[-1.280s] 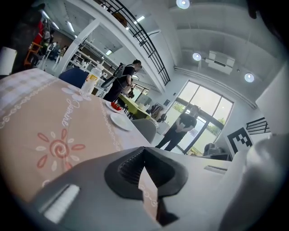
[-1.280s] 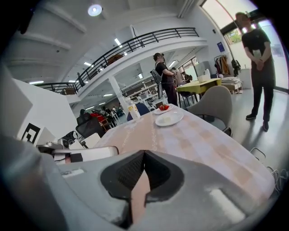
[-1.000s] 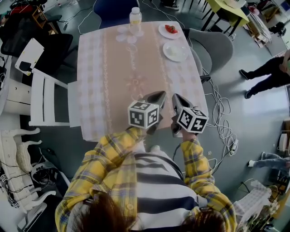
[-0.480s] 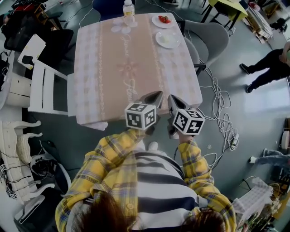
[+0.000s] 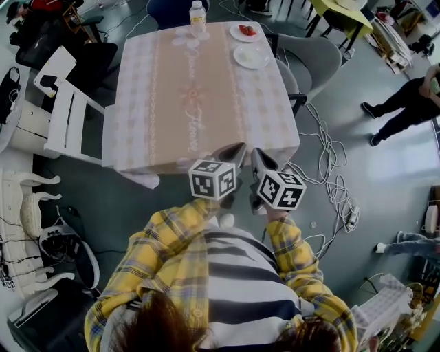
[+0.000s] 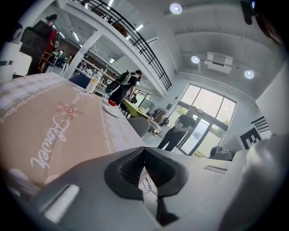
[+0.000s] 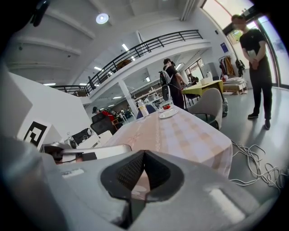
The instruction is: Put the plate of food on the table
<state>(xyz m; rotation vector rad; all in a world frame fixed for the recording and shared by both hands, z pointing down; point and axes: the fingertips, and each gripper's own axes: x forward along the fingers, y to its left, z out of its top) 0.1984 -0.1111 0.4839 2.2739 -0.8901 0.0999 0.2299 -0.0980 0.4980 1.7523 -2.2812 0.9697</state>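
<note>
"flower" on the tablecloth (image 6: 86, 128)

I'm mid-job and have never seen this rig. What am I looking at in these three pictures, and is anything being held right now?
There is no robot here: a person holds a two-jaw gripper in each hand. The head view looks steeply down from the person's head. The other two views each look along one gripper's own jaws. The left gripper and the right gripper are both shut and hold nothing. They are held side by side at the near edge of the table. At the table's far end stand a bottle, a plate with red food and a second plate.
</note>
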